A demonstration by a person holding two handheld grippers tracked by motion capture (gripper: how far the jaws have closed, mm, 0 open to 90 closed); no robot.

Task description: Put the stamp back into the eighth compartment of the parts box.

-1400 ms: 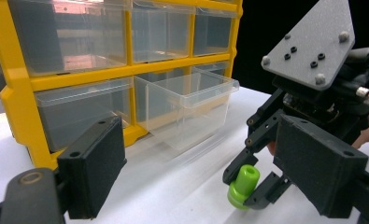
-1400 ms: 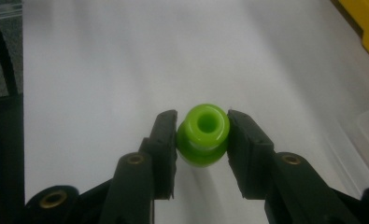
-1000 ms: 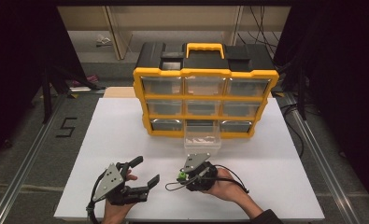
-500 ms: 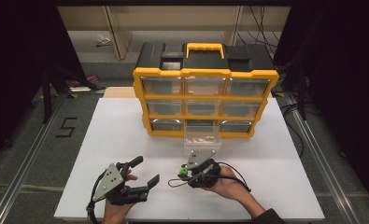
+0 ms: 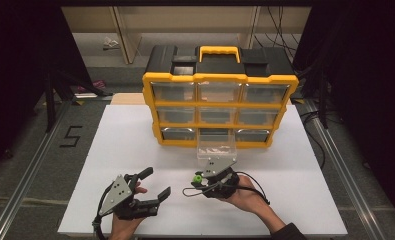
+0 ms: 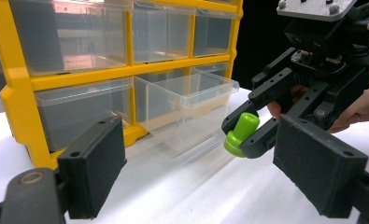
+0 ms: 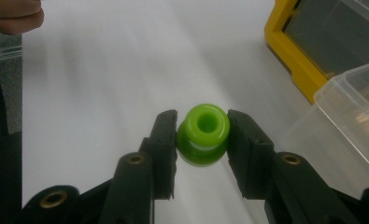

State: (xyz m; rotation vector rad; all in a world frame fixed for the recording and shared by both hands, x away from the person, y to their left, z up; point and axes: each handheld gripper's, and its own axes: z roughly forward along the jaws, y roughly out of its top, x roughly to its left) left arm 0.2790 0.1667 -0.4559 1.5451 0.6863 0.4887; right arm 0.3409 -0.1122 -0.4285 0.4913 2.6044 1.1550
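While our right gripper (image 7: pixel 202 140) pinches the small green plastic spool (image 7: pixel 203 133) low beside the pulled-out clear plastic drawer (image 5: pixel 216 146), ready to drop it in, our left gripper (image 5: pixel 152 183) waits spread apart.

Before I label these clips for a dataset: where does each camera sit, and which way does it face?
High view: fixed above the person's side, looking forward and down at the white table and yellow drawer cabinet; both hands with the left gripper and right gripper.
Left gripper view: rides the left gripper, facing the cabinet, the pulled-out clear drawer and the right gripper.
Right gripper view: rides the right gripper, looking down at the green piece it holds.
All three share the green piece and the drawer.
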